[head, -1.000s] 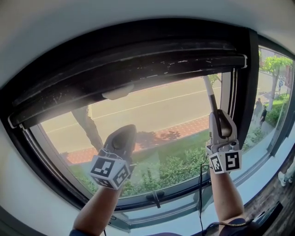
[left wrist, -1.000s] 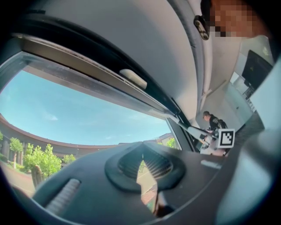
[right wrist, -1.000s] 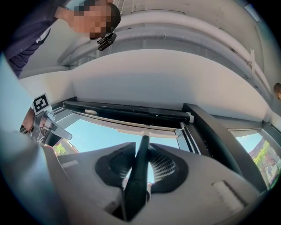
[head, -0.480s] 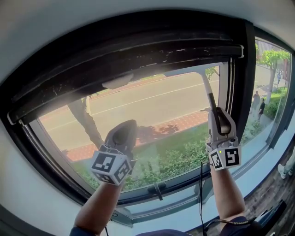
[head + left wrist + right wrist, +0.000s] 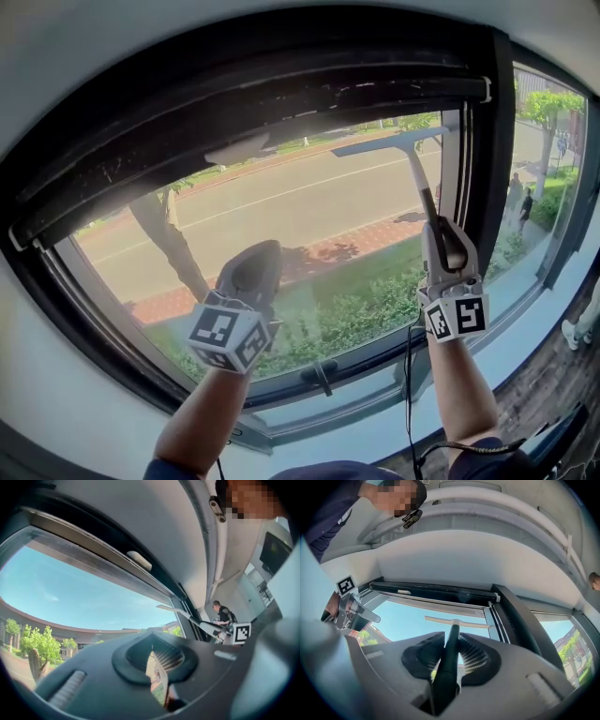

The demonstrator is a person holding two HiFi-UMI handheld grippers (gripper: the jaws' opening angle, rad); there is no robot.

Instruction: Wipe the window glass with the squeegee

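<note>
Squeegee [image 5: 410, 165] lower, beneath dark top frame [image 5: 262, 94]

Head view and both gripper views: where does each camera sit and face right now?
Head view: on the person's head, facing the window glass; shows both forearms, the left gripper and the right gripper holding the squeegee.
Left gripper view: on the left gripper, looking up along its shut, empty jaws at the glass top and sky.
Right gripper view: on the right gripper, looking up along jaws shut on the squeegee handle toward its blade.
Shared: all three show the squeegee; each gripper view catches the other gripper.
</note>
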